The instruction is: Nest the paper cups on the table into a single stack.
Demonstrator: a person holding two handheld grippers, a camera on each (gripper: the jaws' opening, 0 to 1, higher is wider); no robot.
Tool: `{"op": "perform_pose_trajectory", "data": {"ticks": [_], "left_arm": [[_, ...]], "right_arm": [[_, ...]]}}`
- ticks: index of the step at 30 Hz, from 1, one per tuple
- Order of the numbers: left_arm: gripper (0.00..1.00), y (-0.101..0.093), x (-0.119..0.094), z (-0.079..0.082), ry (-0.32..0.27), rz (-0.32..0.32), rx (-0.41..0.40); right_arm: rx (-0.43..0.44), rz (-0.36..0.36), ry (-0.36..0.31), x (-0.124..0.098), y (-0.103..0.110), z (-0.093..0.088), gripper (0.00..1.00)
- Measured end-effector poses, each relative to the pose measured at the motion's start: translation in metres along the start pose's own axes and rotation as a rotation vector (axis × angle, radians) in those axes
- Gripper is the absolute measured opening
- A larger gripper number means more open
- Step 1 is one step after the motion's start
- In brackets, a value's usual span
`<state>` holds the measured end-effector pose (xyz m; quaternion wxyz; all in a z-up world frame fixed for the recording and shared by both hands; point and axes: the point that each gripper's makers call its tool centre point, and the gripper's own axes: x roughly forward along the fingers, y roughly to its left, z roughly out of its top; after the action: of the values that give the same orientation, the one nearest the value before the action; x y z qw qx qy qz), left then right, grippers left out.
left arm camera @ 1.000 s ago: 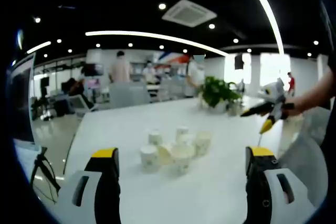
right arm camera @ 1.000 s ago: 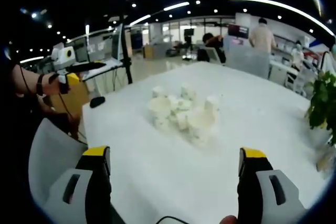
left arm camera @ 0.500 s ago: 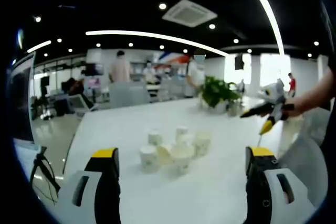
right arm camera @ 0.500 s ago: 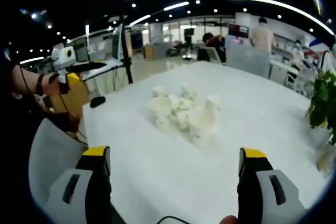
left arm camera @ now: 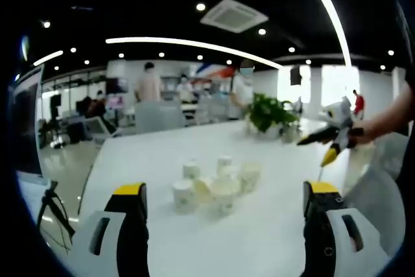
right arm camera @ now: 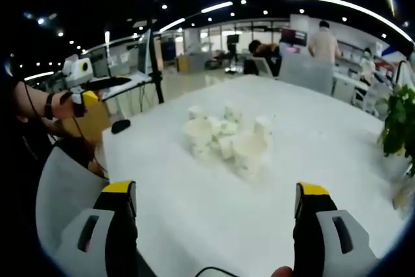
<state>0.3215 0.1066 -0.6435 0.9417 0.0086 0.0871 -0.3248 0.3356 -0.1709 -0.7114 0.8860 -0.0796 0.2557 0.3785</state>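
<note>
Several white paper cups (left arm camera: pixel 217 185) stand and lie in a loose cluster in the middle of a white table (left arm camera: pixel 194 238). In the right gripper view the same cups (right arm camera: pixel 227 137) sit well ahead of the jaws. My left gripper (left arm camera: pixel 224 215) hangs open over the table's near part, short of the cups, holding nothing. My right gripper (right arm camera: pixel 214 215) is open too, over the near edge, nothing between its jaws. The right gripper (left arm camera: pixel 327 135) shows at the right of the left gripper view, held in a hand. The left gripper (right arm camera: pixel 87 79) shows at the left of the right gripper view.
A potted green plant (left arm camera: pixel 269 113) stands at the table's far side, also seen as plant (right arm camera: pixel 397 128). A small dark object (right arm camera: pixel 120 125) lies near the table's corner. A white chair back (right arm camera: pixel 65 186) is close by. People stand among desks in the background.
</note>
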Motion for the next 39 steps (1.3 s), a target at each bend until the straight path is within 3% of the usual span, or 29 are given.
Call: {"op": "perform_pose_trajectory", "data": {"ticks": [39], "left_arm": [[1.00, -0.0044, -0.0030, -0.0038, 0.006, -0.008, -0.014]], "right_arm": [[0.010, 0.004, 0.010, 0.0011, 0.0037, -0.0034, 1.00]]}}
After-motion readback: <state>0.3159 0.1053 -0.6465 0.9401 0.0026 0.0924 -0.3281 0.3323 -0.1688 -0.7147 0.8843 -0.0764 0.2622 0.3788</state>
